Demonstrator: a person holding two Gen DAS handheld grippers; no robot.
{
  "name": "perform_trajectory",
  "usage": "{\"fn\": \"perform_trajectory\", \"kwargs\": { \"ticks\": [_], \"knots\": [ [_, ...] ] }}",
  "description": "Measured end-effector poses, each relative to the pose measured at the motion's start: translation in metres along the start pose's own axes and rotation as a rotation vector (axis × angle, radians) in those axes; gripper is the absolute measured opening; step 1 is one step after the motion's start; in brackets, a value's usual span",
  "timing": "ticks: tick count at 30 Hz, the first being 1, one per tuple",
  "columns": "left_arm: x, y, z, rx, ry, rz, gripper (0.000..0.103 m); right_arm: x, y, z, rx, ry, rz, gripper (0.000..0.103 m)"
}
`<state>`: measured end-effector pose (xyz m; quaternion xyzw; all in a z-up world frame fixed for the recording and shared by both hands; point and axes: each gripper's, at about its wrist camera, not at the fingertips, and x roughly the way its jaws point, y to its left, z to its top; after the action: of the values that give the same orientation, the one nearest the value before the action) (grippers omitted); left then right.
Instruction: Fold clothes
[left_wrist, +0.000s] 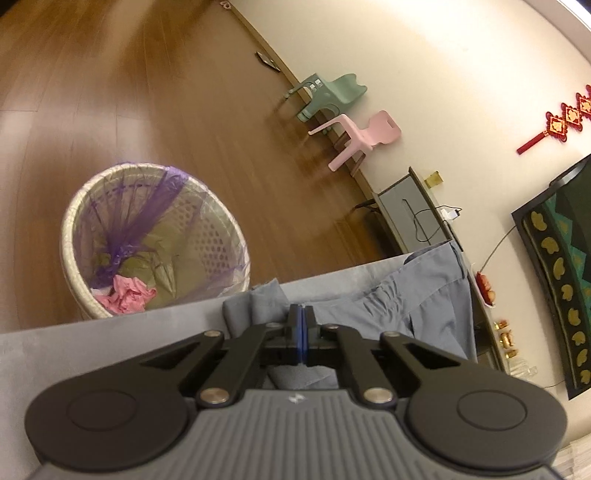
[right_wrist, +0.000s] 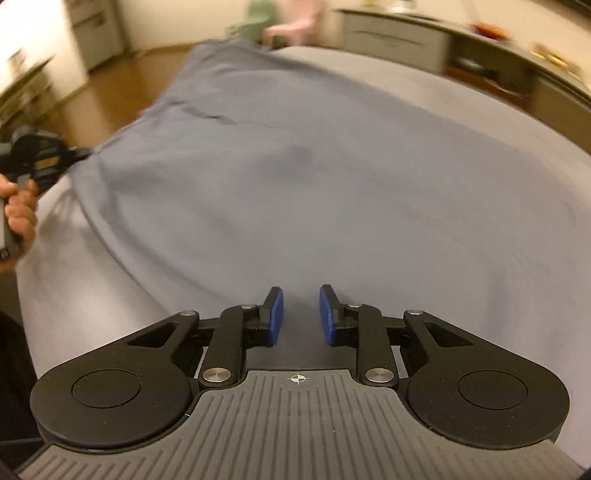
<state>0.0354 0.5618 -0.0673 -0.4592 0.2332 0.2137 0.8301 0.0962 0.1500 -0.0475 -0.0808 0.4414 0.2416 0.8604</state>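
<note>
While the blue-grey garment (right_wrist: 280, 177) lies spread across the grey counter (right_wrist: 480, 155) ahead of my right gripper (right_wrist: 301, 314), one bunched edge of it sits pinched in my left gripper (left_wrist: 302, 328), whose blue pads are pressed together on the cloth. In the left wrist view the fabric gathers into folds just beyond those fingertips and trails off to the right along the counter's edge. My right gripper hangs over the near part of the garment with its jaws standing apart and nothing between the pads (right_wrist: 276, 314); the view is smeared with blur. Far to its left I see the other gripper biting the cloth's corner, with the person's hand (right_wrist: 18, 214) wrapped around its handle. Beyond and left of my left gripper, down on the wooden floor (left_wrist: 166, 92), stands a woven bin (left_wrist: 155, 240) lined with a purple bag and holding crumpled pink paper. Further off, by the wall, sit a green chair (left_wrist: 325, 96) and a pink chair (left_wrist: 365, 136), then a low grey cabinet (left_wrist: 410, 210).
</note>
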Motion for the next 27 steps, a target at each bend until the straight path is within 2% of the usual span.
{"fn": "perform_trajectory", "kwargs": {
  "ticks": [2, 4, 5, 7, 8, 9, 11, 12, 13, 14, 18, 20, 21, 24, 27],
  "knots": [
    [-0.012, -0.012, -0.007, 0.044, -0.039, 0.043, 0.003, -0.015, -0.026, -0.017, 0.046, 0.002, -0.040, 0.021],
    [-0.035, -0.037, -0.022, 0.155, -0.118, 0.071, 0.008, -0.026, -0.030, -0.026, 0.007, -0.002, -0.083, 0.021],
    [-0.048, -0.050, -0.032, 0.217, -0.156, 0.061, 0.008, -0.031, -0.030, -0.030, -0.012, -0.018, -0.093, 0.021],
    [-0.067, -0.081, -0.057, 0.362, -0.202, -0.026, 0.009, -0.037, -0.028, -0.032, -0.023, -0.055, -0.076, 0.024],
    [-0.067, -0.092, -0.067, 0.431, -0.181, -0.071, 0.014, -0.039, -0.028, -0.033, -0.022, -0.072, -0.062, 0.026],
    [-0.059, -0.098, -0.075, 0.476, -0.129, -0.079, 0.014, -0.037, -0.029, -0.034, -0.024, -0.073, -0.055, 0.030],
    [-0.036, -0.101, -0.085, 0.522, -0.001, -0.034, 0.014, -0.031, -0.039, -0.043, -0.027, -0.047, -0.070, 0.031],
    [-0.023, -0.099, -0.087, 0.523, 0.062, 0.004, 0.014, -0.033, -0.049, -0.047, -0.024, -0.063, -0.077, 0.033],
    [-0.013, -0.091, -0.085, 0.492, 0.100, 0.037, 0.009, -0.040, -0.063, -0.052, 0.000, -0.063, -0.082, 0.033],
    [-0.009, -0.085, -0.081, 0.467, 0.105, 0.046, 0.004, -0.046, -0.078, -0.057, 0.025, -0.063, -0.086, 0.032],
    [-0.006, -0.079, -0.070, 0.433, 0.082, 0.068, 0.004, -0.078, -0.155, -0.082, 0.178, -0.051, -0.144, 0.032],
    [-0.005, -0.080, -0.068, 0.418, 0.074, 0.078, 0.004, -0.096, -0.204, -0.099, 0.242, -0.051, -0.218, 0.028],
    [-0.004, -0.079, -0.066, 0.403, 0.068, 0.087, 0.004, -0.105, -0.229, -0.107, 0.273, -0.050, -0.255, 0.009],
    [-0.003, -0.073, -0.056, 0.329, 0.049, 0.116, 0.004, -0.125, -0.293, -0.124, 0.402, -0.060, -0.400, 0.011],
    [-0.003, -0.060, -0.044, 0.274, 0.030, 0.128, 0.004, -0.139, -0.331, -0.137, 0.522, -0.099, -0.431, 0.012]
  ]
}}
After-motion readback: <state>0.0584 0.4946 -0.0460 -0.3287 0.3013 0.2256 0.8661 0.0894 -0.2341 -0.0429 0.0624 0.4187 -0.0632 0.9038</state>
